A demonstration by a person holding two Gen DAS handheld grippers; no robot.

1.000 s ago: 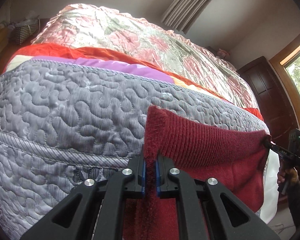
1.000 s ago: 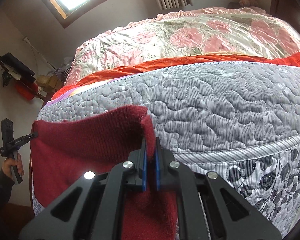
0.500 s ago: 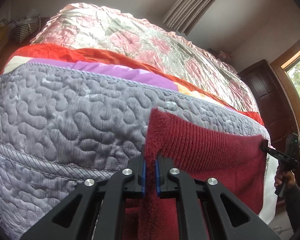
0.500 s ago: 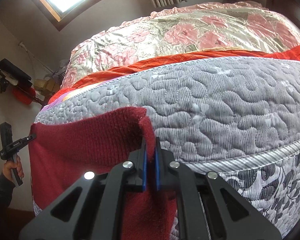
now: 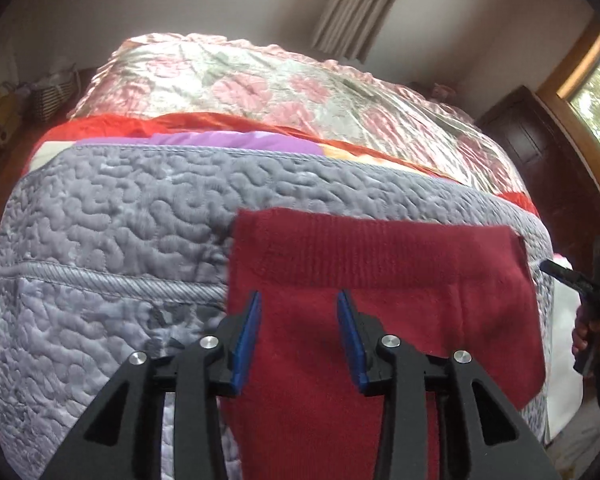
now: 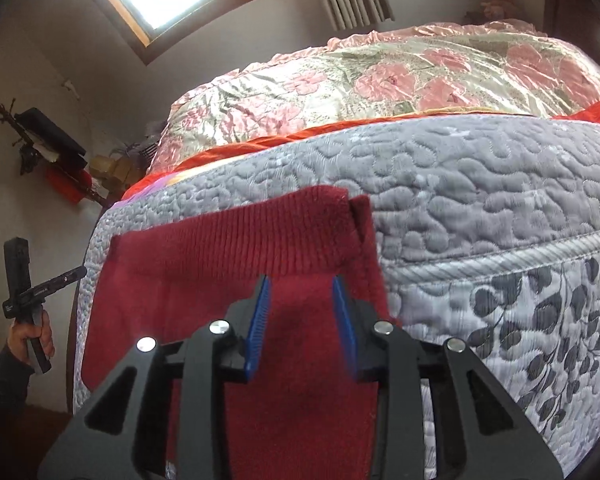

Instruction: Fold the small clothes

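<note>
A dark red knitted garment [image 5: 380, 280] lies flat on the grey quilted bed cover [image 5: 120, 232], its ribbed band along the top and its lower part hanging over the bed's front edge. My left gripper [image 5: 299, 300] is open just above the garment's left part, with nothing between its blue pads. In the right wrist view the same garment [image 6: 220, 272] shows a small folded corner at its top right. My right gripper [image 6: 301, 284] is open over that right part. Each gripper appears in the other's view, held in a hand at the garment's far side.
Behind the grey cover [image 6: 480, 184] lie an orange blanket [image 5: 228, 124] and a pink floral quilt [image 5: 280, 84]. A dark wooden cabinet [image 5: 540, 148] stands at the right, clutter and a basket [image 5: 56, 92] at the left by the wall.
Both grippers were shut on the garment's top corners, holding them up. Now both have opened and pulled back slightly, and the garment lies flat on the cover.
</note>
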